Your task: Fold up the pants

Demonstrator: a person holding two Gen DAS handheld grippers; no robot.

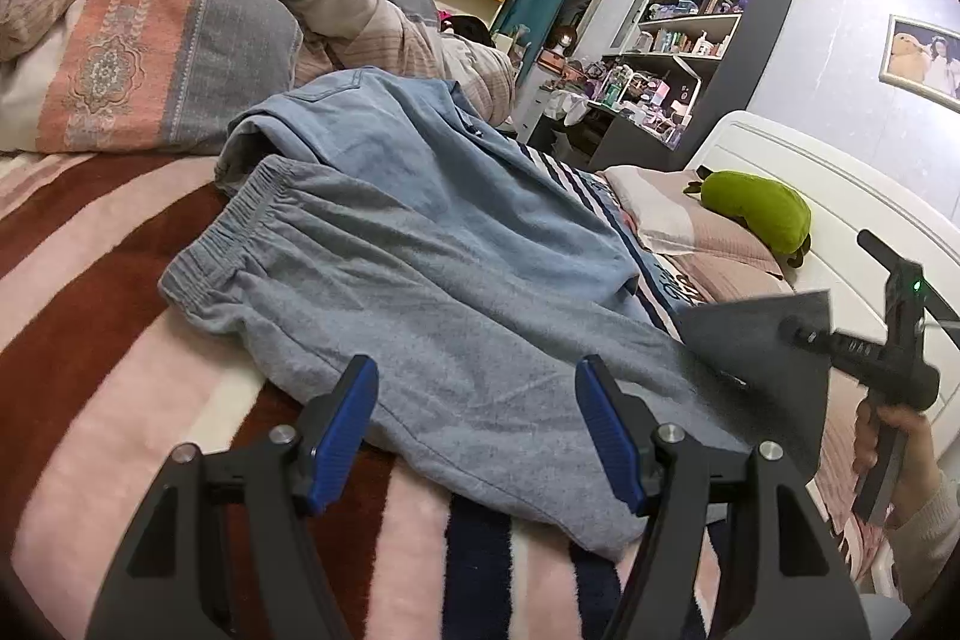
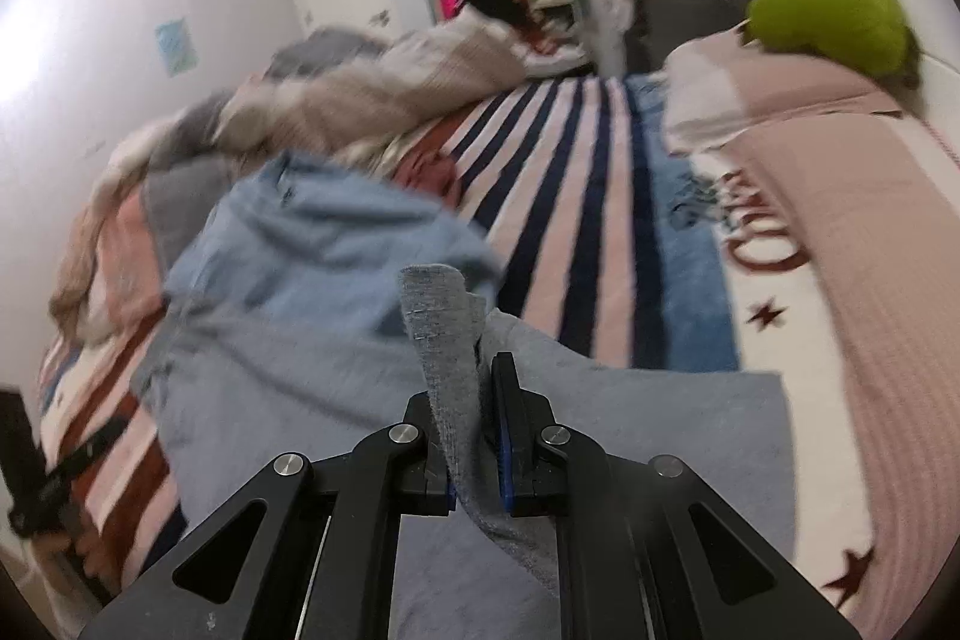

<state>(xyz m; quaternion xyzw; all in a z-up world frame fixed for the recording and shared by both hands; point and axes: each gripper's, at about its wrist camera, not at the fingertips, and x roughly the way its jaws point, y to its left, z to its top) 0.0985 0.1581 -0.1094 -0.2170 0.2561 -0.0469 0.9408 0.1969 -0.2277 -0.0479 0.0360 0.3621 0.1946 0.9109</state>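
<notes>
Grey pants (image 1: 384, 304) with an elastic waistband lie spread on the striped bed blanket (image 1: 96, 316). My left gripper (image 1: 477, 424) is open and empty, its blue pads just above the near edge of the pants. My right gripper (image 2: 474, 430) is shut on a hem end of the grey pants (image 2: 447, 340), which sticks up between its pads. In the left wrist view the right gripper (image 1: 792, 328) holds that fabric corner lifted at the right. The rest of the pants (image 2: 300, 400) spreads below it.
A light blue denim garment (image 1: 444, 160) lies beyond the grey pants. Pillows (image 1: 150, 58) and a bunched quilt (image 1: 372, 16) sit at the far side. A green plush (image 1: 756, 208) lies on pink bedding by the white headboard (image 1: 840, 196). Shelves (image 1: 678, 52) stand behind.
</notes>
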